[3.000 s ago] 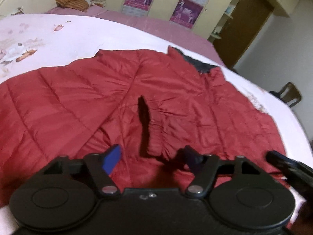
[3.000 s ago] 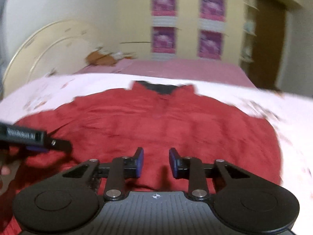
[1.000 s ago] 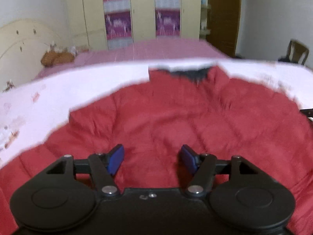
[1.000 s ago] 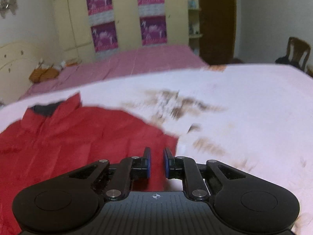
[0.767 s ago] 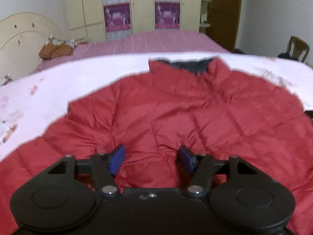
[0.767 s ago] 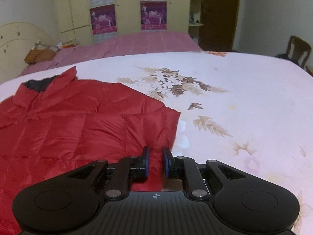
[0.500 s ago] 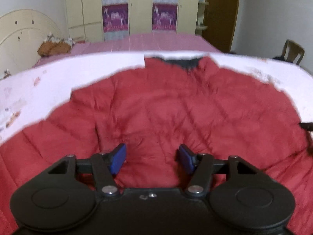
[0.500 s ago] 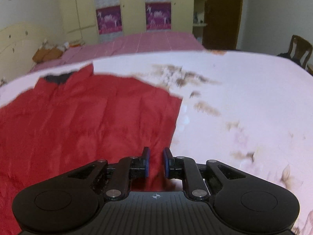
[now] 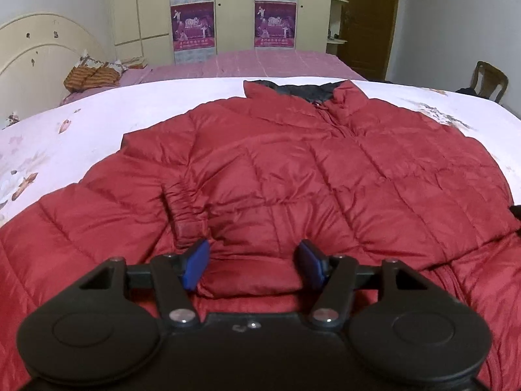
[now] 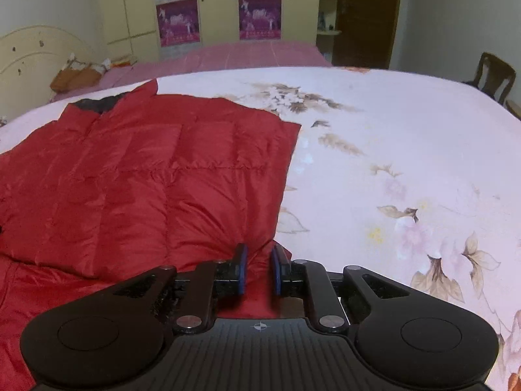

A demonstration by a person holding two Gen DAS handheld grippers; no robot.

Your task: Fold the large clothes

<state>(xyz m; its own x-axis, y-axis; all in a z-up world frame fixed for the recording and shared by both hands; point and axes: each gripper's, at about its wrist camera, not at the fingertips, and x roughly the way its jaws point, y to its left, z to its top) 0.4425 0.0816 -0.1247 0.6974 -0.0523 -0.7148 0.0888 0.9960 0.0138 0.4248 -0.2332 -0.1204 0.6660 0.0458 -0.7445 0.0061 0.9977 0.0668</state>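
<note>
A red quilted down jacket (image 9: 325, 169) lies front up on the bed, its dark-lined collar (image 9: 302, 89) at the far end. One sleeve is folded across the chest, its cuff (image 9: 189, 224) just ahead of my left gripper (image 9: 252, 260). That gripper's pads stand wide apart and press on a puffy fold of the near hem. In the right wrist view the jacket (image 10: 146, 179) fills the left half. My right gripper (image 10: 259, 270) is shut on its right-hand edge near the bottom corner.
The floral white bedsheet (image 10: 390, 146) stretches to the right of the jacket. A second bed with a pink cover (image 9: 260, 62) and a bundle of cloth (image 9: 91, 75) stands behind. A wooden chair (image 9: 488, 78) is at the far right, and a wardrobe (image 9: 228, 9) is along the back wall.
Three seconds ago the left gripper held the sleeve up and the right gripper was open over the jacket. Now the sleeve lies flat and the right gripper grips the edge. Both views have steadied.
</note>
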